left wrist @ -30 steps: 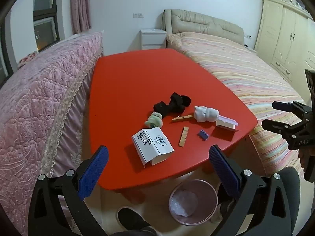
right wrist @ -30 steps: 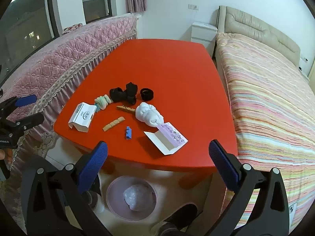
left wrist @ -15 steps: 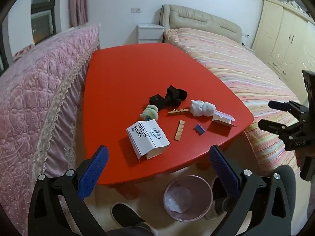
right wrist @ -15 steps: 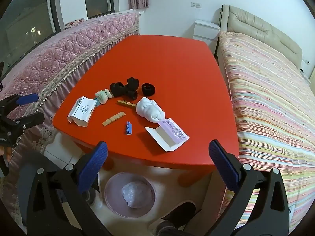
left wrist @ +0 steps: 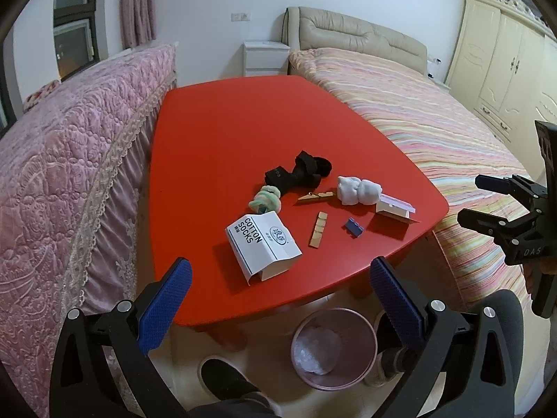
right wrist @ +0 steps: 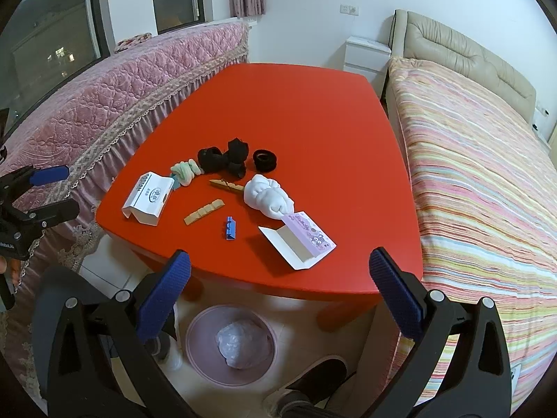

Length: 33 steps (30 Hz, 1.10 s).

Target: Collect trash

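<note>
L gripper & R gripper being held w/ jaws wide apart, empty, sock box lying nr desk front edge, bin sitting below.

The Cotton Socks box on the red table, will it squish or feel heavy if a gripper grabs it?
The Cotton Socks box looks like thin folded card with an open end, so it would probably squash under a firm pinch. It seems hollow, so likely light. Lying flat on the red table, it should slide rather than roll.

Handheld grippers: black frames, blue textured pads.
Left gripper and right gripper show silver screws; "DAS" lettering marks the right frame; the person wears a dark shoe.
</note>
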{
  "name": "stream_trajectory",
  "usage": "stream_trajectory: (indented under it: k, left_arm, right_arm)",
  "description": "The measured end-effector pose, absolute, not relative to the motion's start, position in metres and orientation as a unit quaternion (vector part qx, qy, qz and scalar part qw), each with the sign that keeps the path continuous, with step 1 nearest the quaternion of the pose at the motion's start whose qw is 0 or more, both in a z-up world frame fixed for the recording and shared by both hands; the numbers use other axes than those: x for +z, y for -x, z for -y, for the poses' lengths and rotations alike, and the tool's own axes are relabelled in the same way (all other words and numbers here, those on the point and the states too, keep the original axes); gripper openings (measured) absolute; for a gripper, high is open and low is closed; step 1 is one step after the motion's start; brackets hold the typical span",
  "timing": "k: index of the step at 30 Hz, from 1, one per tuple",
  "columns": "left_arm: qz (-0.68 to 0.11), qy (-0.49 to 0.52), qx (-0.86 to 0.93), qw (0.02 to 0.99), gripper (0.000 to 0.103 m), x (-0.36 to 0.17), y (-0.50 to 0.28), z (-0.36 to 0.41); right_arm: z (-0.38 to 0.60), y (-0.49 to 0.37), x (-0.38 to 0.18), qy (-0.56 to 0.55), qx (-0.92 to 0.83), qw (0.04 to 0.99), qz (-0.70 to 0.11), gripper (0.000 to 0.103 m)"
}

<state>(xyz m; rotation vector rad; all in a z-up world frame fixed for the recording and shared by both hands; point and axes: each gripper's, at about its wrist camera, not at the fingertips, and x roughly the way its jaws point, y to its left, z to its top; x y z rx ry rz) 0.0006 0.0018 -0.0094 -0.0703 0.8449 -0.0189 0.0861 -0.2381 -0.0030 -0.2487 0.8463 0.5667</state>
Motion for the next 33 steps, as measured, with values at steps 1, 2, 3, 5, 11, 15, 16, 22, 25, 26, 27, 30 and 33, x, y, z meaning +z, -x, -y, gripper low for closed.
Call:
stream_trajectory:
  k: [1, 2, 3, 5, 11, 15, 16, 22, 25, 26, 27, 30, 33]
  left_arm:
    - [-0.41, 0.033, -0.009, 0.912, 0.098, -0.0091, -0.0008, -0.0017]
    - [-0.409, 0.032, -0.01, 0.912, 0.098, -0.0086, -0.0008, -0.0012]
    - [-0.409, 0.032, -0.01, 0.912, 0.098, -0.0084, -0.0009, -0.0009]
    - [-0.408, 0.031, -0.011, 0.912, 0.098, -0.0077, -0.001, -0.0004]
    - [-0.408, 0.03, -0.012, 0.912, 0.098, -0.0067, -0.0013, 0.0006]
    - [-0.41, 0.027, -0.012, 0.912, 0.098, -0.0066, -0.0015, 0.0017]
    - [-0.41, 0.028, -0.013, 0.912, 0.098, -0.0066, -0.0013, 0.0017]
    - [-0.41, 0.028, -0.013, 0.911, 0.098, -0.0069, -0.0012, 0.0022]
    - [-0.41, 0.028, -0.013, 0.911, 0.098, -0.0071, -0.0012, 0.0022]
    - [-0.41, 0.028, -0.013, 0.911, 0.098, -0.007, -0.0012, 0.0022]
    - [-0.411, 0.028, -0.013, 0.911, 0.098, -0.0071, -0.0012, 0.0023]
    - [-0.411, 0.027, -0.013, 0.911, 0.098, -0.0075, -0.0014, 0.0024]
    - [-0.412, 0.026, -0.012, 0.911, 0.098, -0.0085, -0.0009, 0.0023]
  right_arm:
    - [0.2384, -0.0861, -0.0026, 0.118, 0.271, 0.866, -0.404, 0.1]
    - [0.2385, -0.086, -0.0023, 0.119, 0.271, 0.866, -0.404, 0.1]
    - [0.2387, -0.0859, -0.0022, 0.119, 0.271, 0.866, -0.404, 0.1]
    - [0.2383, -0.0859, -0.0022, 0.119, 0.272, 0.865, -0.404, 0.1]
    - [0.2386, -0.0845, 0.0007, 0.119, 0.273, 0.865, -0.404, 0.1]
    - [0.2382, -0.0832, 0.0006, 0.118, 0.273, 0.864, -0.406, 0.1]
    - [0.2382, -0.0827, 0.0007, 0.118, 0.273, 0.864, -0.406, 0.1]
    - [0.2372, -0.0829, -0.0004, 0.118, 0.274, 0.863, -0.408, 0.1]
    - [0.2365, -0.0823, -0.0011, 0.118, 0.274, 0.863, -0.408, 0.1]
    - [0.2368, -0.0827, -0.001, 0.118, 0.275, 0.862, -0.408, 0.1]
    - [0.2369, -0.0824, -0.001, 0.118, 0.276, 0.862, -0.408, 0.1]
    - [0.237, -0.0824, -0.001, 0.117, 0.276, 0.862, -0.409, 0.1]
    - [0.2365, -0.0812, -0.0016, 0.117, 0.278, 0.862, -0.408, 0.1]
